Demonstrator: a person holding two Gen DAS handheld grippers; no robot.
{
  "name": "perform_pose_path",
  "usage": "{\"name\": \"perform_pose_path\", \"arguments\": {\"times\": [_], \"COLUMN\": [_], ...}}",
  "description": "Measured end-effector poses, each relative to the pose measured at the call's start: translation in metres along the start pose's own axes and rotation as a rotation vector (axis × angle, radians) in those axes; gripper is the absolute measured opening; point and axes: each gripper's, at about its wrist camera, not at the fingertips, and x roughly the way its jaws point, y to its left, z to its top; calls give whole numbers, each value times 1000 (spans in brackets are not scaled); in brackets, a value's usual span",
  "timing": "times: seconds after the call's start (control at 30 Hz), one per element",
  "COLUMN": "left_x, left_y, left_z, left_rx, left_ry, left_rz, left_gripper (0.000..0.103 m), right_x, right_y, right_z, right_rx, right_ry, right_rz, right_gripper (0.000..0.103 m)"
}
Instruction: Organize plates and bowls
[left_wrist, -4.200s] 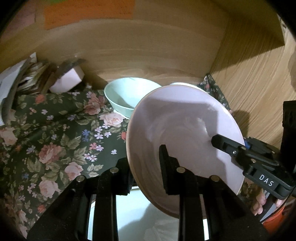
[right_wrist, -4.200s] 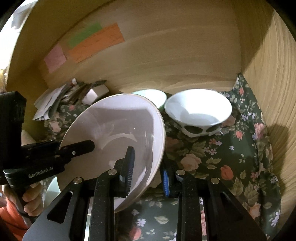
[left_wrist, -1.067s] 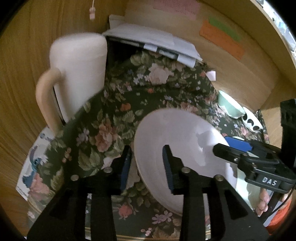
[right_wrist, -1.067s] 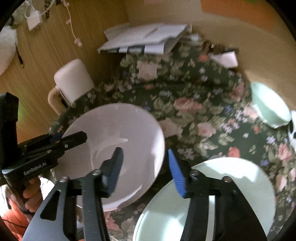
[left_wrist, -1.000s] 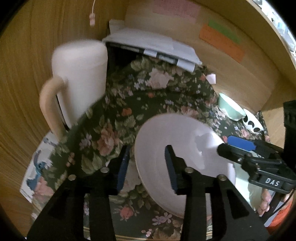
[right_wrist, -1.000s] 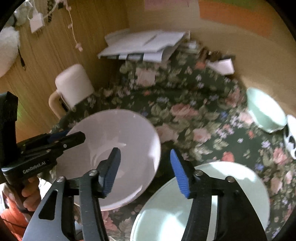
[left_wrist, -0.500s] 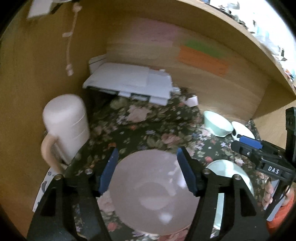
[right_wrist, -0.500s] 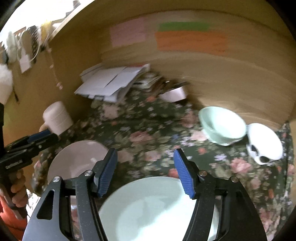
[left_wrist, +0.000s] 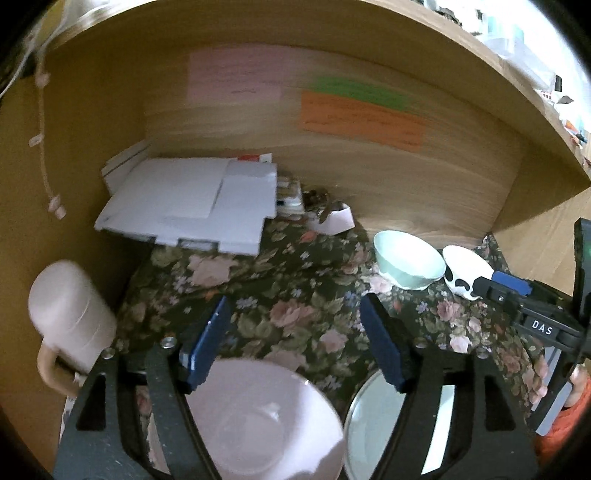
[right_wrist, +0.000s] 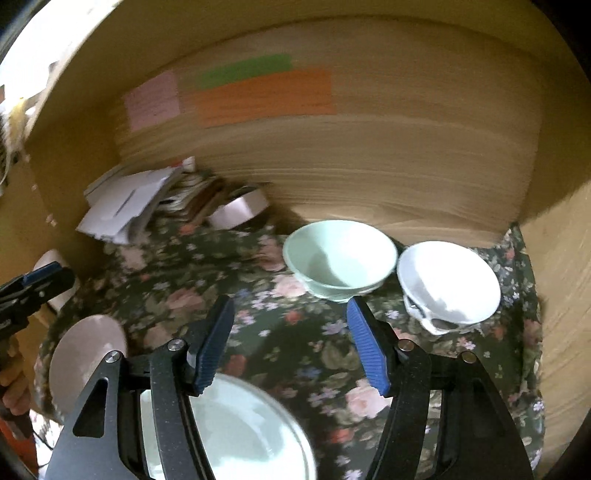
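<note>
left gripper (left_wrist: 295, 339): jaws spread wide, nothing between the blue pads, hanging above the near rim of the pink plate.
right gripper (right_wrist: 291, 343): jaws likewise wide apart and empty, over bare cloth just past the far edge of the mint plate.
pink plate (left_wrist: 258, 421): lying flat on the floral cloth (left_wrist: 295, 295) at the near left; in the right wrist view it shows as a pale disc (right_wrist: 86, 354) at the left edge.
mint plate (right_wrist: 236, 432): flat on the cloth just to the right of the pink plate, the two rims close together (whether they touch cannot be told); in the left wrist view it sits at lower right (left_wrist: 384, 424).
mint bowl (right_wrist: 340, 258): upright at the back of the cloth, near the wooden back wall (right_wrist: 369, 147).
white bowl (right_wrist: 447, 284): upright just beside the mint bowl on its right, dark blotches on its outer wall, rims nearly meeting.
white jug (left_wrist: 70, 321): standing at the far left against the side wall, handle towards the camera.
papers (left_wrist: 192, 203): a loose stack in the back left corner, a small pale box (left_wrist: 332, 221) at its right end.
paper notes (left_wrist: 358, 114): pink, green and orange sheets stuck on the back wall.
person: fingers and an orange sleeve (left_wrist: 561, 432) below the right gripper's body at the edge of the left wrist view.
</note>
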Motion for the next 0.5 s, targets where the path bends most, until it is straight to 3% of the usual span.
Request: {"name": "perform_pose_path", "arguments": {"times": [0.1,0.27,0.5], "left_x": [12,38,69], "left_y": [-9,-18,-31], "left_z": [8,21,31], "left_rx": [18,19,44], "left_ry": [-9,32,83], "left_rz": [14,2,-14], "left_gripper": [84,84,84], "right_x": [9,30,75], "right_y": [-15,-38,-69], "right_z": [5,10,5], "right_rx": [19,74,211], "right_ry": [12,48,160], "right_rz": [-26,-39,14], "right_gripper": [60,60,60]}}
